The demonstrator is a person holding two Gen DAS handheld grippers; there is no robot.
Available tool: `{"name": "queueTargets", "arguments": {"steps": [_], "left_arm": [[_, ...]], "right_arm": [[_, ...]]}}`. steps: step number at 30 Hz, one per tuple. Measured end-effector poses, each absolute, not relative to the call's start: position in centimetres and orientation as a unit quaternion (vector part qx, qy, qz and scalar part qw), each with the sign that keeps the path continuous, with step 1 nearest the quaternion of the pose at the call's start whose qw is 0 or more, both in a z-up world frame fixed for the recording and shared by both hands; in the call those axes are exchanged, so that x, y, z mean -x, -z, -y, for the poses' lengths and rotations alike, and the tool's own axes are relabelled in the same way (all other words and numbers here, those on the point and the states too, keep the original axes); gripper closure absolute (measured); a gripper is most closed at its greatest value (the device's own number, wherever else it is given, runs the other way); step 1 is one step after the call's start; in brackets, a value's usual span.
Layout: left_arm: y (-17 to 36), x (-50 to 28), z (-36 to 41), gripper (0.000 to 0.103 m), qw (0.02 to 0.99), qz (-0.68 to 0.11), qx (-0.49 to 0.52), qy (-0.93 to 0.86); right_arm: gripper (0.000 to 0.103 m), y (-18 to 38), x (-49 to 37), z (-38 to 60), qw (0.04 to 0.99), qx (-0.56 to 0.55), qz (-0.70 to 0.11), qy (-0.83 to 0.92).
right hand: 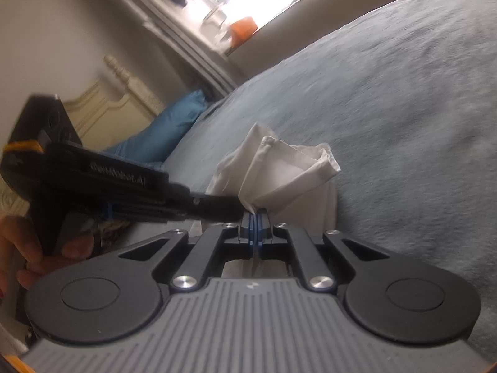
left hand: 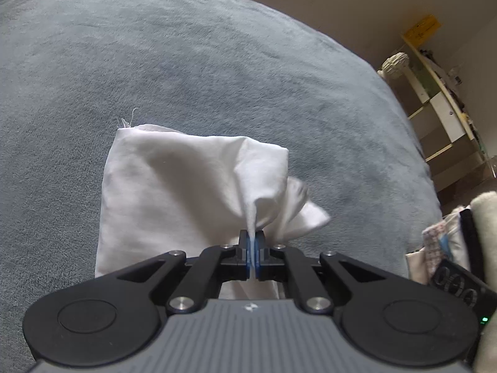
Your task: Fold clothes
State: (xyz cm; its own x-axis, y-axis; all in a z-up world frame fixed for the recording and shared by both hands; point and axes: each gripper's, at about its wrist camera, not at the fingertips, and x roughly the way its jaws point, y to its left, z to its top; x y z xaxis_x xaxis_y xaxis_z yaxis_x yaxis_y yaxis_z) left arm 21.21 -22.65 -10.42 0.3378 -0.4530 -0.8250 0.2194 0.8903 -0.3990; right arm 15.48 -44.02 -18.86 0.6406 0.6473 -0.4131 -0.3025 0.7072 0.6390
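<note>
A white cloth (left hand: 174, 192) lies partly folded on a grey-blue bed cover (left hand: 186, 62). My left gripper (left hand: 252, 239) is shut on a bunched edge of it, lifting that part into a peak. In the right wrist view the same white cloth (right hand: 289, 168) rises in folds, with a hemmed corner sticking up, and my right gripper (right hand: 255, 217) is shut on its near edge. The left gripper body (right hand: 124, 186) reaches in from the left, its tip right beside my right gripper's tip. A hand (right hand: 18, 248) holds its handle.
The bed cover (right hand: 403, 93) fills most of both views. A blue pillow (right hand: 167, 124) and a cream headboard (right hand: 115, 105) lie at the bed's head, under a bright window. Shelves (left hand: 441, 99) stand beyond the bed's right edge. Other clothes (left hand: 435, 248) lie at the right.
</note>
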Motion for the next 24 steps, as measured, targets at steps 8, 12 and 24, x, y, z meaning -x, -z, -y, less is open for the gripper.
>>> {"name": "queueTargets", "arguments": {"steps": [8,12,24], "left_arm": [[9.9,-20.7,22.5,0.100,0.814,-0.524,0.110,0.225],[10.2,-20.7,22.6,0.099,0.813,-0.526,0.110,0.226],[9.6,-20.4,22.0,0.099,0.819,-0.514,0.127,0.222]], "right_arm": [[0.099,19.4,-17.0,40.9,0.860,-0.166,-0.363,-0.319],[0.095,19.3,-17.2,39.8,0.863,-0.123,-0.358,-0.335],[0.073,17.7,-15.7,42.1,0.904,-0.132,-0.266,-0.308]]}}
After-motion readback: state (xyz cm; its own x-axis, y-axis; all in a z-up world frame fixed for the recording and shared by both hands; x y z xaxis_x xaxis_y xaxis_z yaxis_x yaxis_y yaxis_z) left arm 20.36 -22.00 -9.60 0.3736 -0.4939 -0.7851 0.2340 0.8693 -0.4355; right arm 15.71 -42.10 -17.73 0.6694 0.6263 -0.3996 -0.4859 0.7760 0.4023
